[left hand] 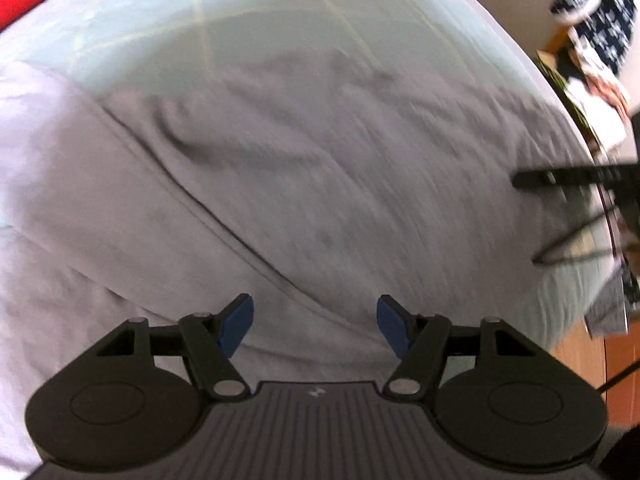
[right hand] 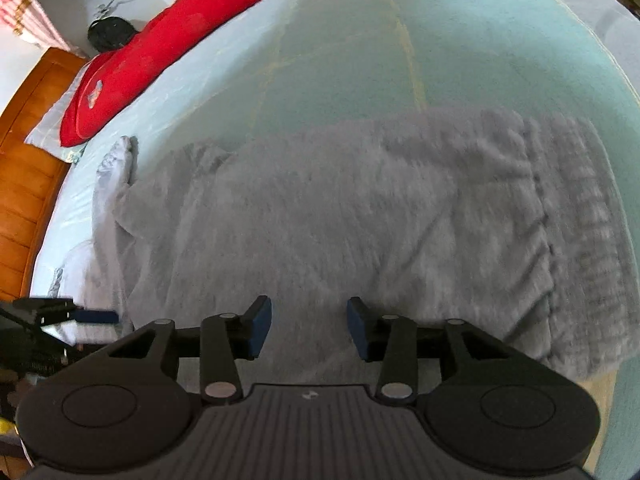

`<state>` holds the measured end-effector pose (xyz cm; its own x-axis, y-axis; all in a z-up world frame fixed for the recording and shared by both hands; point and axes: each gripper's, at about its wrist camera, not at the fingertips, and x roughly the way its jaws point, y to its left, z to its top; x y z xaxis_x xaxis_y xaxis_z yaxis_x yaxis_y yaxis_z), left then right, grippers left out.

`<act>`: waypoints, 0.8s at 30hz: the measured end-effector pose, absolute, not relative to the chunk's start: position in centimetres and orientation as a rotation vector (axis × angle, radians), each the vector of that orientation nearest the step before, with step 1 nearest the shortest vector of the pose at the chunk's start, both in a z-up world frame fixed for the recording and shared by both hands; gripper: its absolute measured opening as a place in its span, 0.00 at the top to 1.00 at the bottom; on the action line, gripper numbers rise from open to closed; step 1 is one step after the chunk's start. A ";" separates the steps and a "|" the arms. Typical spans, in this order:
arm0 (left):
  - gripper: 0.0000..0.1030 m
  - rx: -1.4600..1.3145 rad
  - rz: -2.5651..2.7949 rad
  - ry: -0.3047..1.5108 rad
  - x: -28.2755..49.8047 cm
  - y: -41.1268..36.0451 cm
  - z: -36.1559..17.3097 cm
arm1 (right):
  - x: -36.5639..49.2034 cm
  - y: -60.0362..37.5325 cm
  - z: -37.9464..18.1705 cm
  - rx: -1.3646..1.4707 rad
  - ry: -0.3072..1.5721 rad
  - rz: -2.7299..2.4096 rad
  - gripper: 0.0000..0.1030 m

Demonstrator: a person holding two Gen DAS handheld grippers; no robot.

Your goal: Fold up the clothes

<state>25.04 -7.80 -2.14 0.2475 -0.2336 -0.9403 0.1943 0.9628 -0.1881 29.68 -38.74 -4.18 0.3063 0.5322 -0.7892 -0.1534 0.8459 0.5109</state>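
Note:
A grey garment (left hand: pixel 304 168) lies spread flat on a pale blue bed sheet (left hand: pixel 160 24), with a long diagonal fold or seam running across it. In the right wrist view the same garment (right hand: pixel 340 216) has a ribbed band at its right end. My left gripper (left hand: pixel 316 328) is open and empty, hovering over the garment's near part. My right gripper (right hand: pixel 309 328) is open and empty above the garment's near edge. The left gripper's blue fingertip also shows in the right wrist view (right hand: pixel 96 316). The right gripper shows as a black blur at the right of the left wrist view (left hand: pixel 576 178).
A red pillow (right hand: pixel 168 44) lies along the far left side of the bed. A wooden headboard (right hand: pixel 28 152) stands at the left. Patterned dark clothing (left hand: pixel 596 4) and clutter sit beyond the bed's right edge. Wooden floor (left hand: pixel 580 356) lies below it.

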 end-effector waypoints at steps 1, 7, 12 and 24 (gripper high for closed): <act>0.34 -0.045 -0.275 1.280 25.3 -7.1 -2.0 | 29.8 -38.4 -4.0 0.369 1.174 0.479 0.53; 0.33 -0.156 -0.208 1.281 26.6 -2.6 -2.3 | 30.4 -35.5 -2.8 0.359 1.161 0.555 0.45; 0.33 -0.238 -0.183 1.289 26.8 1.4 -2.7 | 30.3 -30.8 -1.9 0.348 1.171 0.663 0.41; 0.33 -0.390 -0.237 1.253 26.3 9.5 -4.5 | 30.3 -15.1 -2.9 0.229 1.207 0.873 0.37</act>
<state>26.35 9.48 -4.49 0.3006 -0.3826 -0.8736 -0.0375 0.9106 -0.4117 30.32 -15.15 -2.92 0.0854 0.6920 -0.7169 -0.4640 0.6643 0.5860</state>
